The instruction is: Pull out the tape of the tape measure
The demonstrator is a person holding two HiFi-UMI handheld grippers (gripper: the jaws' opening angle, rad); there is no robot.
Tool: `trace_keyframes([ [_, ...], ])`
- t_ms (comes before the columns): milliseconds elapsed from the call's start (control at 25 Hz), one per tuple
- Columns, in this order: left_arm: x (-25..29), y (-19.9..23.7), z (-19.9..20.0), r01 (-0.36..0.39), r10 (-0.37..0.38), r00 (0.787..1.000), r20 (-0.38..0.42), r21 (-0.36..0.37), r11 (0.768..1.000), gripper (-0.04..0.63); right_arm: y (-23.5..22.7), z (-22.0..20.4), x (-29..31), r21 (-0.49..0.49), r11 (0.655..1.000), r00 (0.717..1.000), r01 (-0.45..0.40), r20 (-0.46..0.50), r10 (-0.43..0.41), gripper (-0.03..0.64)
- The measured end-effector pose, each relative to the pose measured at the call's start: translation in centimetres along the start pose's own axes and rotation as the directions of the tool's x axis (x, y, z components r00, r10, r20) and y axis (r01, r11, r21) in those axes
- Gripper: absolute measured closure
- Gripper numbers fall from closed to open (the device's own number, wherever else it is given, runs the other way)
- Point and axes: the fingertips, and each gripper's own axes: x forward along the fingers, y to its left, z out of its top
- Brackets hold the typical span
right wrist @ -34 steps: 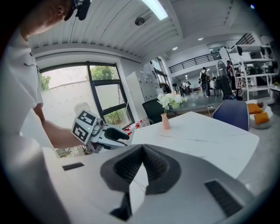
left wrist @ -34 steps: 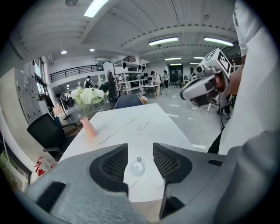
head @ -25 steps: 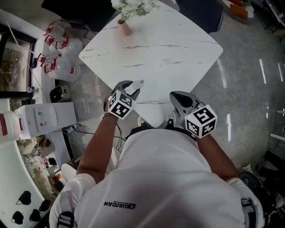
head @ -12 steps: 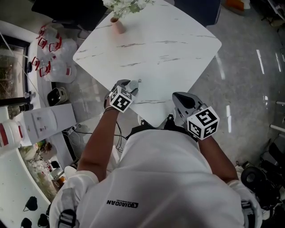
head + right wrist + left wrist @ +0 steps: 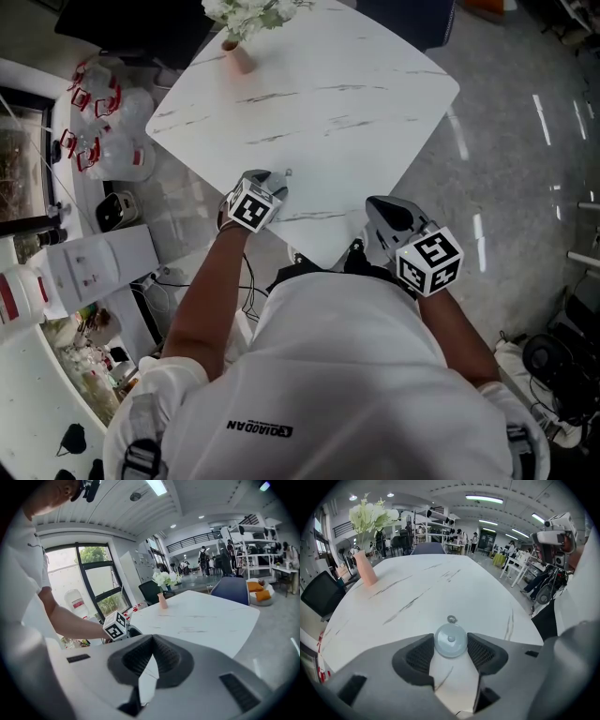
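The left gripper (image 5: 451, 637) has its jaws opening, and its ribbed dark pads (image 5: 419, 654) stand spread on either side of the tape measure (image 5: 451, 641). The tape measure is a small round pale disc lying flat on the table (image 5: 319, 94). Its rim sits close against both pad tips at 9 and 3 o'clock, and it cannot be told whether they touch. A small metal ring (image 5: 451, 619) lies on the tabletop just beyond the disc at 12 o'clock. No tape shows drawn out.

The right gripper (image 5: 151, 644) has its pads pressed together along a thin seam, with nothing between them. In the head view it hangs at 3 o'clock from the left gripper, well apart from it, just off the near corner of the table and over the grey floor (image 5: 506, 122).

In the head view the left gripper reaches in over the table's edge at 7 o'clock, and its marker cube (image 5: 251, 208) faces up. The white table top has dark veins and is turned like a diamond. A pink vase (image 5: 365, 569) with white flowers (image 5: 370, 515) stands near the far corner at 11 o'clock, well apart from the tape measure. A dark chair (image 5: 321, 599) stands beyond the table's edge at 9 o'clock in the left gripper view.
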Motion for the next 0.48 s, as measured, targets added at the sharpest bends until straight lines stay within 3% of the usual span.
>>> trace_keyframes([
  [480, -0.5, -0.4, 0.9, -0.007, 0.009, 0.999, -0.033, 0.040, 0.999, 0.373, -0.3, 0.8, -1.3, -0.013, 1.000, 0.999, 0.015, 0.028, -0.015, 0.611],
])
